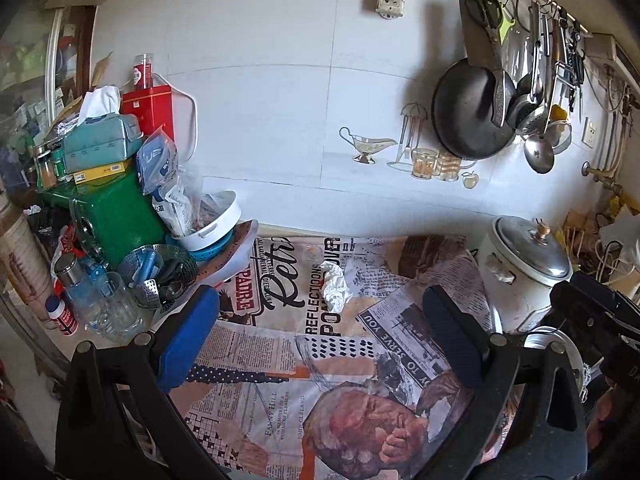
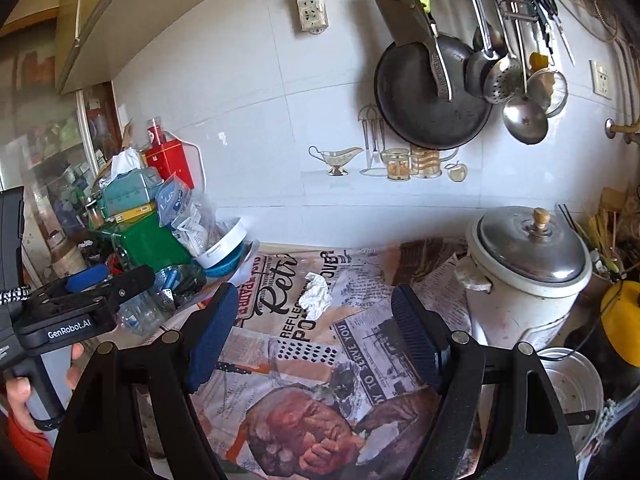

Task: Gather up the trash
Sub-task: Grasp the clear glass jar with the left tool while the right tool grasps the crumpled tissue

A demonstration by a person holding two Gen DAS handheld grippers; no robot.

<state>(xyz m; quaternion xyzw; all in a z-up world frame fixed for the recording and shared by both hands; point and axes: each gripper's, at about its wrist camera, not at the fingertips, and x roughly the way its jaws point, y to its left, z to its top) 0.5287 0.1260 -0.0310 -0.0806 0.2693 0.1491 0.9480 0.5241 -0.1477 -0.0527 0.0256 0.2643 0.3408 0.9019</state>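
A crumpled white tissue (image 1: 334, 286) lies on the newspaper-print cloth (image 1: 280, 360) that covers the counter; it also shows in the right wrist view (image 2: 316, 295). My left gripper (image 1: 320, 340) is open and empty, its blue pads (image 1: 188, 340) spread wide, short of the tissue. My right gripper (image 2: 316, 340) is open and empty too, also short of the tissue. The left gripper's body (image 2: 76, 312) shows at the left of the right wrist view, held in a hand.
A white rice cooker (image 1: 520, 272) stands at the right. Clutter at the left: green box (image 1: 116, 216), tissue box (image 1: 100, 144), red tin (image 1: 150, 108), white bowl (image 1: 212, 220), bottles and glass mug (image 1: 116, 312). Pan (image 1: 468, 112) and ladles hang on the wall.
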